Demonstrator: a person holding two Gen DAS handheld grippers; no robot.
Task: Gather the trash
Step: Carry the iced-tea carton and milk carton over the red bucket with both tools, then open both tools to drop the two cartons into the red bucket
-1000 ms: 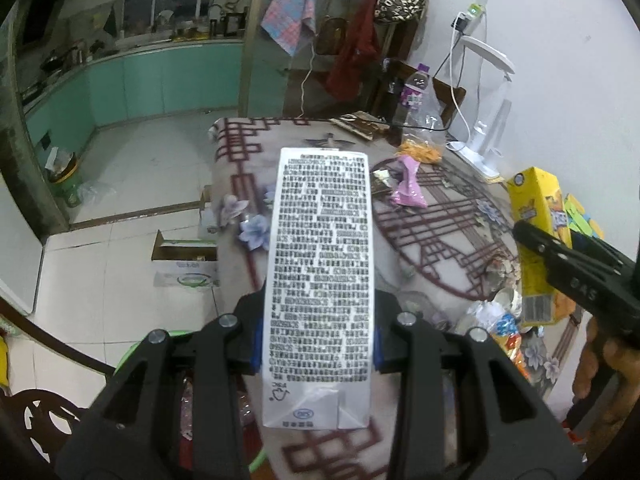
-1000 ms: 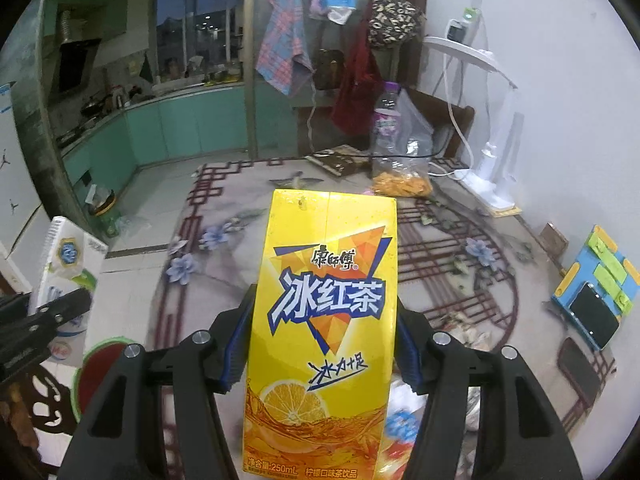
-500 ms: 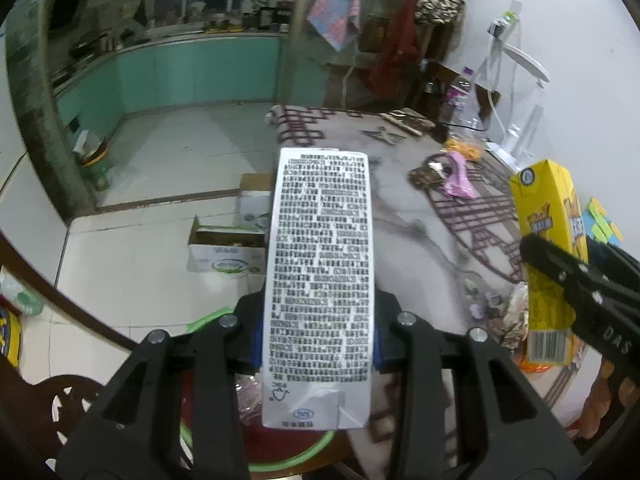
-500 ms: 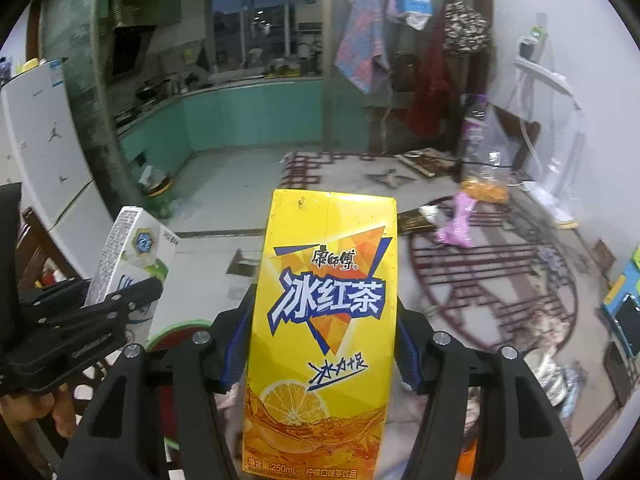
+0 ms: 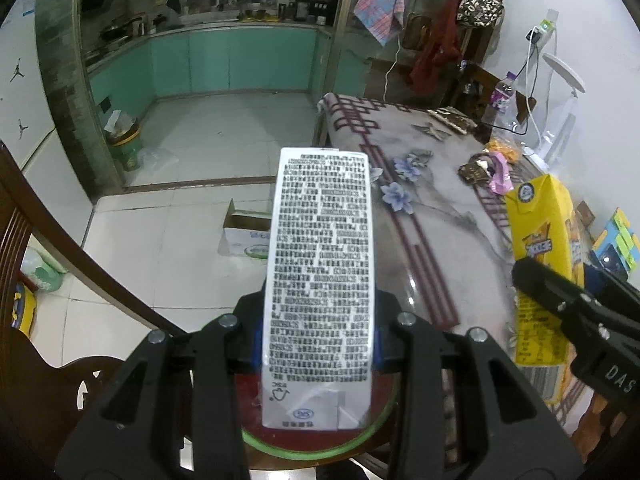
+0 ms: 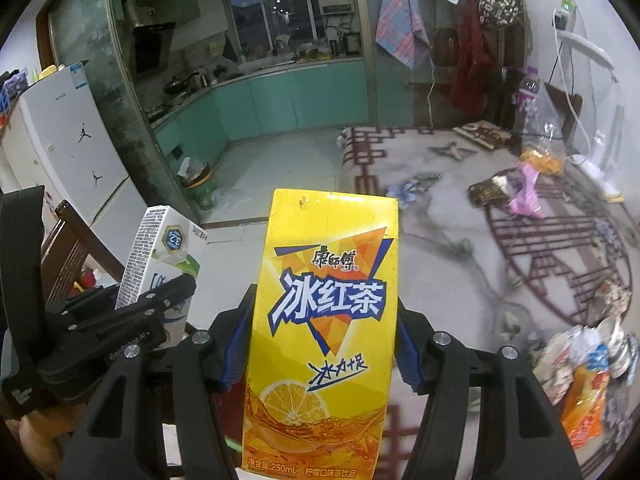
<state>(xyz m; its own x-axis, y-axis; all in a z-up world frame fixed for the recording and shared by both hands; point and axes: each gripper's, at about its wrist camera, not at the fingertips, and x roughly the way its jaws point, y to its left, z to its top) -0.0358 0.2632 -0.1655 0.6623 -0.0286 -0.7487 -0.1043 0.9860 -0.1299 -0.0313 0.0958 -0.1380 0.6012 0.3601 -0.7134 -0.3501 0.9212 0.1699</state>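
The left tongs (image 5: 318, 344) pinched a white milk carton (image 5: 320, 280) by its flat sides, above a green-rimmed bin (image 5: 320, 446). The right tongs (image 6: 320, 352) squeezed a yellow iced tea carton (image 6: 320, 320). Both looked light and easy to crush. Only the right view showed the fridge (image 6: 60, 148).

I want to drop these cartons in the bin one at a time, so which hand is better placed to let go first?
Left, probably. The left tongs hold the white carton right above the green-rimmed bin. The right tongs hold the yellow tea carton further over the table, with only a sliver of bin showing below.
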